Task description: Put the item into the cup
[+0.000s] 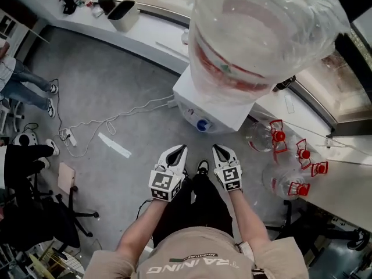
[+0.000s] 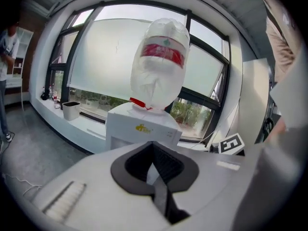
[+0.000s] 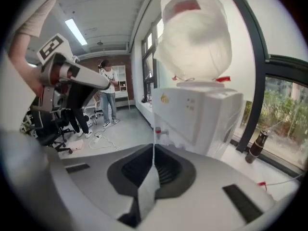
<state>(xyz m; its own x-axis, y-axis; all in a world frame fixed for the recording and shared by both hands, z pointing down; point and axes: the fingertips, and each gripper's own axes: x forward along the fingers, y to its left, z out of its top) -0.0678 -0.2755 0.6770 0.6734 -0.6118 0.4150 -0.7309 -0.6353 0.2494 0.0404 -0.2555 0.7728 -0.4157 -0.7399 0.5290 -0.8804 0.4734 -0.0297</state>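
Observation:
No cup and no loose item show in any view. My left gripper (image 1: 179,150) and right gripper (image 1: 217,150) are held side by side close to the person's body, both pointing at a white water dispenser (image 1: 200,106). A large clear water bottle (image 1: 256,34) with a red label stands upside down on it. In the left gripper view the left gripper (image 2: 153,146) has its jaws closed together with nothing between them, facing the dispenser (image 2: 139,126). The right gripper (image 3: 154,148) is likewise shut and empty, with the dispenser's red tap (image 3: 158,130) just beyond it.
Empty clear bottles with red caps (image 1: 279,137) lie on the floor right of the dispenser. A white cable and power strip (image 1: 70,136) cross the grey floor at left. Black office chairs (image 1: 35,214) stand at lower left. A white bin (image 1: 123,13) sits on the window ledge. A person (image 3: 108,93) stands behind.

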